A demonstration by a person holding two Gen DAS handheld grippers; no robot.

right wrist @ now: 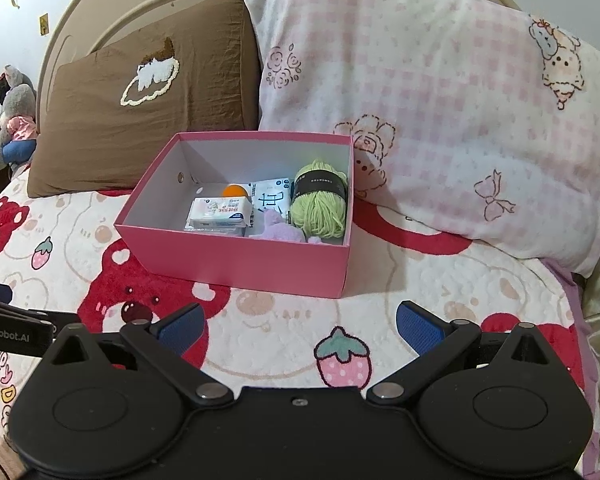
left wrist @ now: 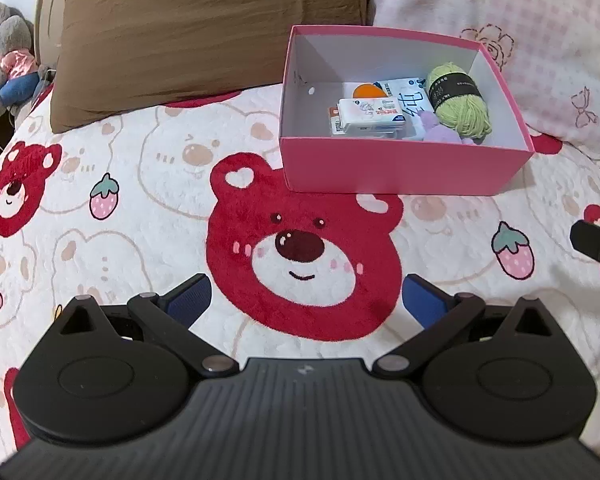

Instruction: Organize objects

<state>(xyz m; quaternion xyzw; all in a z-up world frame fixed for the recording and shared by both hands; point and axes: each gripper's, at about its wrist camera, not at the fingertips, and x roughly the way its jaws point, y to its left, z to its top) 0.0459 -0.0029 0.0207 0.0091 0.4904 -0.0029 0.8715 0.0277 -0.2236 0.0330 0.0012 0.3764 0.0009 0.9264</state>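
A pink box (left wrist: 400, 168) (right wrist: 236, 262) with a white inside sits on the bear-print blanket (left wrist: 140, 184) (right wrist: 440, 300). Inside lie a green yarn skein (left wrist: 458, 100) (right wrist: 320, 204), a white tissue pack (left wrist: 370, 118) (right wrist: 220, 212), an orange ball (left wrist: 367, 90) (right wrist: 235, 191), a white printed packet (left wrist: 410, 98) (right wrist: 274, 198) and a purple soft item (left wrist: 440, 132) (right wrist: 276, 228). My left gripper (left wrist: 306, 300) is open over the blanket, well short of the box. My right gripper (right wrist: 300, 330) is open too, nothing between its blue pads (right wrist: 418, 328).
A brown pillow (left wrist: 172, 36) (right wrist: 148, 112) and a pink checked pillow (left wrist: 520, 40) (right wrist: 440, 120) lean on the headboard (right wrist: 100, 12) behind the box. Plush toys (left wrist: 8, 56) (right wrist: 14, 120) sit at the far left. The other gripper's edge (left wrist: 596, 244) shows at right.
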